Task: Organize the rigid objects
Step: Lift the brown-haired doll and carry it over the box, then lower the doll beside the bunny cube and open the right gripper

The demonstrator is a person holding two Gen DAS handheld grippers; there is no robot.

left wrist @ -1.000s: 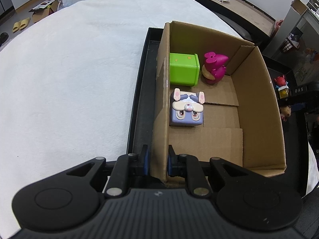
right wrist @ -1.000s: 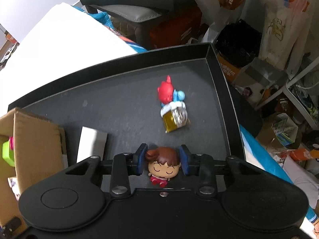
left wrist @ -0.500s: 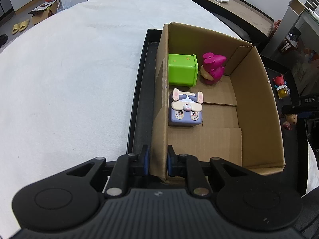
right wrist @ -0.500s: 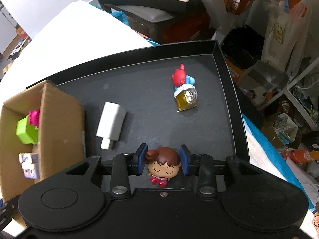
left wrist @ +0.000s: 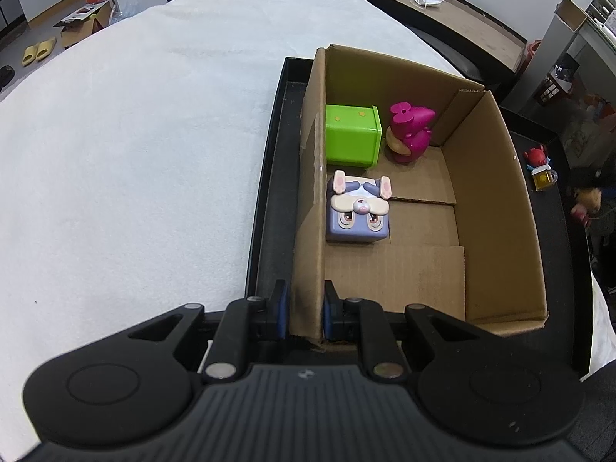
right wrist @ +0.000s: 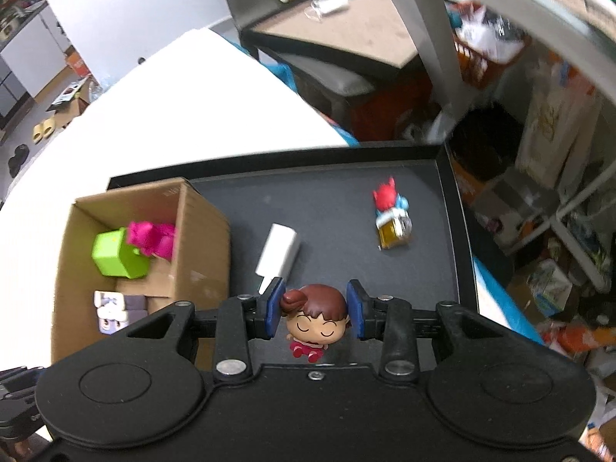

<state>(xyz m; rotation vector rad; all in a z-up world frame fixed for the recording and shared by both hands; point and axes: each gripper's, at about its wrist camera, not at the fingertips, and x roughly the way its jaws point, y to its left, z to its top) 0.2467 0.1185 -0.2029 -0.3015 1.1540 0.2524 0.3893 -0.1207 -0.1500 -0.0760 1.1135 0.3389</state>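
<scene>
My left gripper (left wrist: 304, 313) is shut on the near left wall of the cardboard box (left wrist: 496, 208), which stands on a black tray (left wrist: 269, 192). Inside the box sit a green cube (left wrist: 352, 140), a magenta figure (left wrist: 410, 133) and a purple rabbit-faced cube (left wrist: 358, 208). My right gripper (right wrist: 313, 310) is shut on the head of a brown-haired doll figure (right wrist: 313, 317), held above the tray (right wrist: 338, 208). The same box (right wrist: 200, 238) lies to its lower left. A red figure with a yellow mug (right wrist: 390, 215) and a white block (right wrist: 279, 252) lie on the tray.
A white cloth-covered surface (left wrist: 134, 146) spreads left of the tray. Beyond the tray's right edge are a desk (right wrist: 354, 46), a metal frame and cluttered bags and boxes (right wrist: 546, 146) on the floor. The red figure (left wrist: 541, 165) shows past the box's right wall.
My right gripper has risen with the doll figure, so the tray, the white block and the box now show more fully below it. The left gripper and box have stayed in place.
</scene>
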